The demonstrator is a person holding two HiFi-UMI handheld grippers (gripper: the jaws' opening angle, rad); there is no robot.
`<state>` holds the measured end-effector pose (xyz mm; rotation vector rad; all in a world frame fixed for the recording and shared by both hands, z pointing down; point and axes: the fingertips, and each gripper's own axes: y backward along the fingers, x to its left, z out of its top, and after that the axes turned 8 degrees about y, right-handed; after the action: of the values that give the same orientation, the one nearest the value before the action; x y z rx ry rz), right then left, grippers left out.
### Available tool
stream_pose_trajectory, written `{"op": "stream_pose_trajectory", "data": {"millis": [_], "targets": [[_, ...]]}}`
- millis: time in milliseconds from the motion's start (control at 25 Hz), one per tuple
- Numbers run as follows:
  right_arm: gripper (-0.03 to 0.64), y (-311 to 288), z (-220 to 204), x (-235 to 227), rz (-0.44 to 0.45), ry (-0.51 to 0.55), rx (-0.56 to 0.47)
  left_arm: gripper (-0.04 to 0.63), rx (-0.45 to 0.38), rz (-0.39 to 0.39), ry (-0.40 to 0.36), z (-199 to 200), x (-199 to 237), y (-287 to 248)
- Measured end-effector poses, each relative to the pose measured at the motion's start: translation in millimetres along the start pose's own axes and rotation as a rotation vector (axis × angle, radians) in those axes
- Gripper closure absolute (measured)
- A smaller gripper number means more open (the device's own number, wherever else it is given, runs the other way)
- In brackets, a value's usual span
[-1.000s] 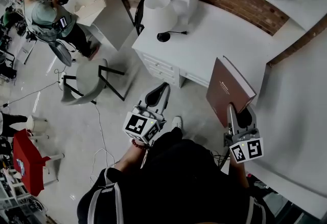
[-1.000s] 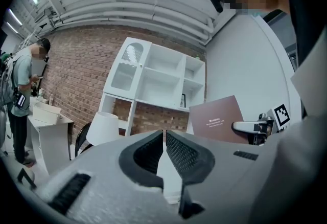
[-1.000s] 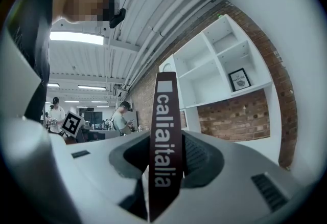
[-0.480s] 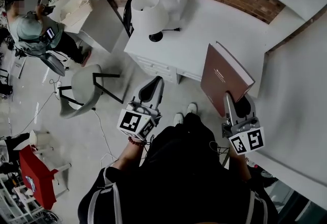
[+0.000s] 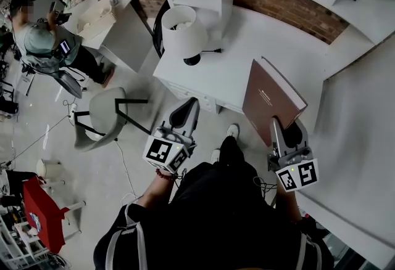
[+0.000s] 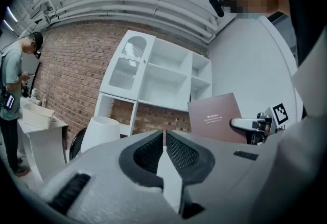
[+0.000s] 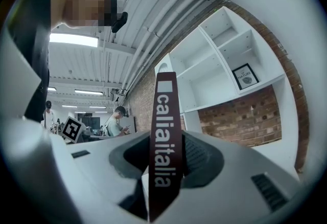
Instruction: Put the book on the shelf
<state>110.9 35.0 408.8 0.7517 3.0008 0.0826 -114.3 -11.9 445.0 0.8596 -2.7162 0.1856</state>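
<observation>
The right gripper (image 5: 282,130) clamps the brown book (image 5: 270,97) at its spine, the left gripper (image 5: 186,116) clenched empty.

The head view looks steeply down from above the person onto the white desk (image 5: 259,47), taking in the left gripper (image 5: 192,108) and the right gripper (image 5: 285,130) near the desk's front edge; the left gripper view sits low, close behind its own jaws, facing level at the white open shelf unit (image 6: 158,77) against the red brick wall (image 6: 66,64); the right gripper view, equally close, faces that shelf unit from further right; all three views share it.
</observation>
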Motion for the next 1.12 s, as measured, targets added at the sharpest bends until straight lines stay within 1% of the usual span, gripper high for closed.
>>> {"op": "stream_pose_trajectory", "data": {"millis": [280, 640, 840, 1120], "targets": [[0.468, -41, -1, -41, 0.025, -0.012, -0.019, 0.562, 0.004, 0.019, -0.016, 9, 14, -54], [0.468, -93, 3, -87, 0.045, -0.018, -0.022, 0.562, 0.015, 0.013, -0.028, 17, 34, -119], [0.468, -118, 13, -108, 0.058, -0.013, -0.06, 0.563, 0.021, 0.019, -0.037, 21, 43, -149], [0.468, -145, 28, -135, 0.074, -0.007, -0.107, 0.563, 0.001, 0.021, -0.066, 40, 44, -181]]}}
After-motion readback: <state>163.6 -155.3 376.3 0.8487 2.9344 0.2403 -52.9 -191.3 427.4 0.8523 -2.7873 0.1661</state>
